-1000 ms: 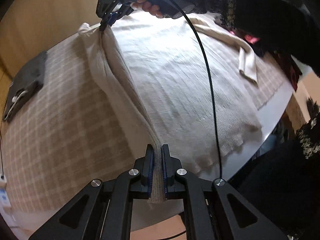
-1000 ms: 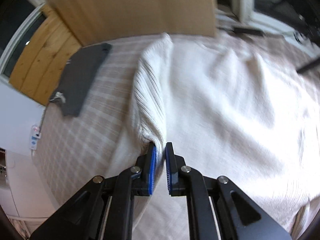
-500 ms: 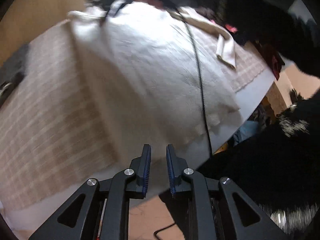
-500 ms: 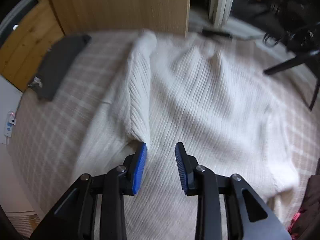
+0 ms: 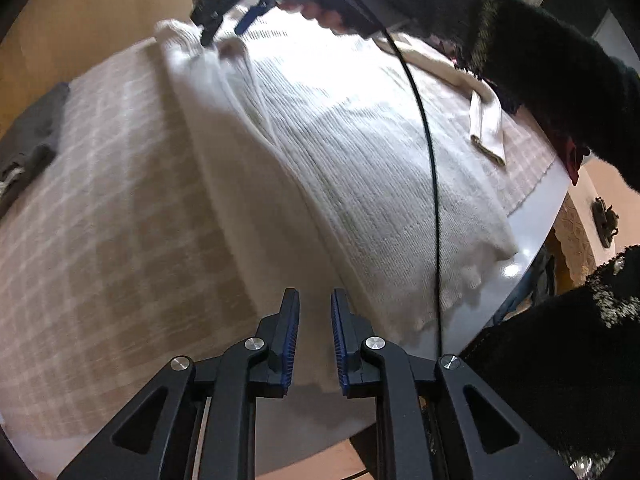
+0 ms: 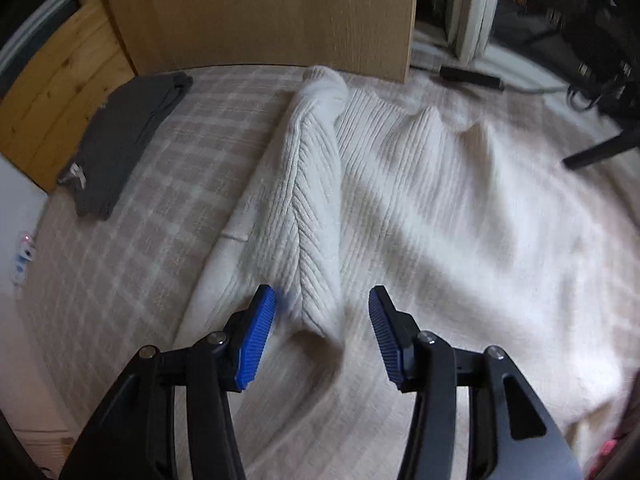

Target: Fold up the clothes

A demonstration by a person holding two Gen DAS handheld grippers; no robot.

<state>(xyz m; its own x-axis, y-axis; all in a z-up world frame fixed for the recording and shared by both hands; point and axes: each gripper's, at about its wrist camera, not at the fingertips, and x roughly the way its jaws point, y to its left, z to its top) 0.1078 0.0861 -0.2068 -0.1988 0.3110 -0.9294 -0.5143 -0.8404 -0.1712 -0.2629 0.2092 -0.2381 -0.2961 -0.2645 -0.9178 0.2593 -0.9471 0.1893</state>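
A cream ribbed sweater [image 5: 340, 152] lies spread on a checked beige cloth [image 5: 100, 208], with one long side folded over into a thick ridge [image 6: 308, 204]. My left gripper [image 5: 315, 336] is open and empty just above the sweater's near hem. My right gripper [image 6: 322, 328] is open wide, its fingers either side of the ridge's near end without gripping it; it also shows in the left wrist view [image 5: 224, 24] at the far corner. A loose cream sleeve [image 5: 486, 120] lies at the right.
A folded dark grey garment [image 6: 124, 132] lies on the cloth at the left. A wooden panel [image 6: 260, 12] stands behind the table. A black cable [image 5: 432, 184] hangs across the sweater. The table edge [image 5: 532, 224] is at the right, dark clothing beyond it.
Both grippers have opened and let go of the sweater's folded edge, which now rests on the sweater. The left gripper drew back toward the near hem.
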